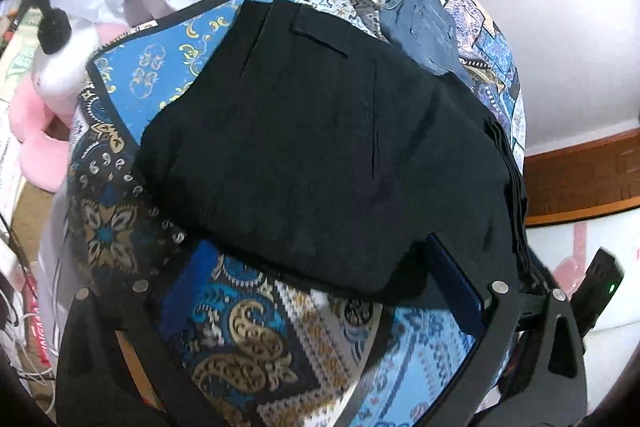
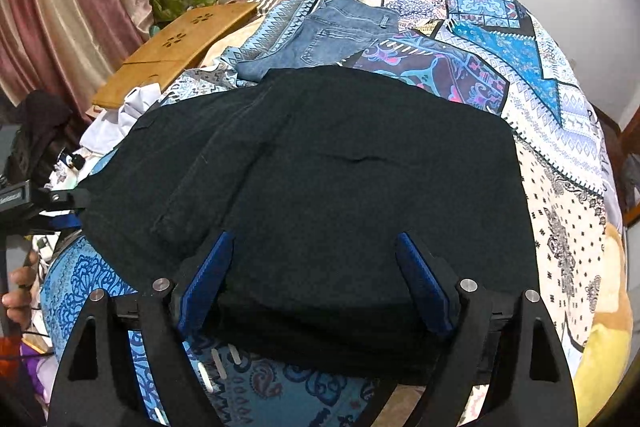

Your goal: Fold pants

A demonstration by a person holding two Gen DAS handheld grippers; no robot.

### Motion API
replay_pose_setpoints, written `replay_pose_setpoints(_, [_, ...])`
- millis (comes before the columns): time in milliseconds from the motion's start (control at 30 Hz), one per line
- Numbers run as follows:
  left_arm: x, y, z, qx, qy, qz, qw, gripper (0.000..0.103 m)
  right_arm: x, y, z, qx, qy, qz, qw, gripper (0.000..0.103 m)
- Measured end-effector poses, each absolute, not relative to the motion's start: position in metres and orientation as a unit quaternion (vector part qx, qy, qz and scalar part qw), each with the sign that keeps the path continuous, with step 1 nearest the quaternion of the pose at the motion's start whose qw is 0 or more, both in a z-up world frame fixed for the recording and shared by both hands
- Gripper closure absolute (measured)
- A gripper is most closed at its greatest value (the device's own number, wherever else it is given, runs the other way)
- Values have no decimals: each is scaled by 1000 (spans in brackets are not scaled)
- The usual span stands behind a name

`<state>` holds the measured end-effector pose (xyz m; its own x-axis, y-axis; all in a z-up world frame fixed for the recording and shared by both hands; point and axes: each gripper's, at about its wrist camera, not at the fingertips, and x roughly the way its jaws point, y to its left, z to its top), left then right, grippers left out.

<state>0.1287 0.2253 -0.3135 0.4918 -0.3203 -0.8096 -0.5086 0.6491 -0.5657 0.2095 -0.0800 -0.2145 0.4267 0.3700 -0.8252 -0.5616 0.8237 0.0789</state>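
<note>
Left wrist view: black pants (image 1: 320, 155) lie folded on the patterned bedspread (image 1: 248, 339); press the near edge flat, layers square. Left claw (image 1: 304, 291) spread wide, right pad against the fold at 4 o'clock, nothing gripped. Right wrist view: right claw (image 2: 316, 267) wide open, pads astride the fold's near edge, nothing clamped; jeans (image 2: 340, 27) at 12 o'clock.

My right gripper (image 2: 316, 283) stood wide open over the near edge of the folded black pants (image 2: 340, 187), blue pads either side, squeezing nothing. Blue jeans (image 2: 320, 35) lay beyond on the patterned bedspread (image 2: 560, 155), a wooden board (image 2: 176, 55) further left.
</note>
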Motion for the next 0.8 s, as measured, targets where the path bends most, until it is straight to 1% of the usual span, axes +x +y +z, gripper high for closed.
replay_pose_setpoints(167, [149, 240, -328, -434, 509, 59, 741, 0, 209, -81, -215, -99, 456, 283, 838, 19])
replay_pose_setpoints(200, [151, 243, -329, -433, 510, 68, 740, 4, 210, -81, -215, -97, 455, 284, 839, 19])
replay_pose_setpoints(233, [154, 245, -330, -430, 513, 80, 739, 12, 210, -81, -215, -96, 454, 284, 839, 19])
replay_pose_setpoints(267, [158, 246, -329, -420, 516, 99, 740, 17, 209, -82, -215, -95, 453, 284, 840, 19])
replay_pose_setpoints(333, [160, 247, -328, -405, 518, 117, 745, 37, 210, -83, -215, -94, 452, 285, 840, 19])
replay_pose_setpoints(367, [161, 248, -325, -398, 516, 126, 748, 41, 210, -83, -215, -93, 453, 286, 840, 19])
replay_pose_setpoints(400, [160, 248, -321, -391, 513, 133, 753, 50, 210, -84, -214, -91, 453, 287, 839, 19])
replay_pose_setpoints(433, [159, 250, -318, -383, 511, 140, 756, 63, 210, -84, -214, -91, 453, 287, 839, 19])
replay_pose_setpoints(467, [159, 251, -312, -370, 507, 146, 765, 65, 210, -85, -213, -89, 452, 287, 840, 20])
replay_pose_setpoints(533, [160, 252, -299, -354, 499, 143, 778, 74, 210, -89, -210, -81, 451, 283, 843, 24])
replay_pose_setpoints(600, [164, 249, -277, -325, 487, 141, 798, 77, 209, -97, -205, -64, 450, 277, 847, 24])
replay_pose_setpoints(800, [192, 220, -192, -222, 426, 137, 867, 81, 207, -148, -183, -17, 431, 241, 869, 24])
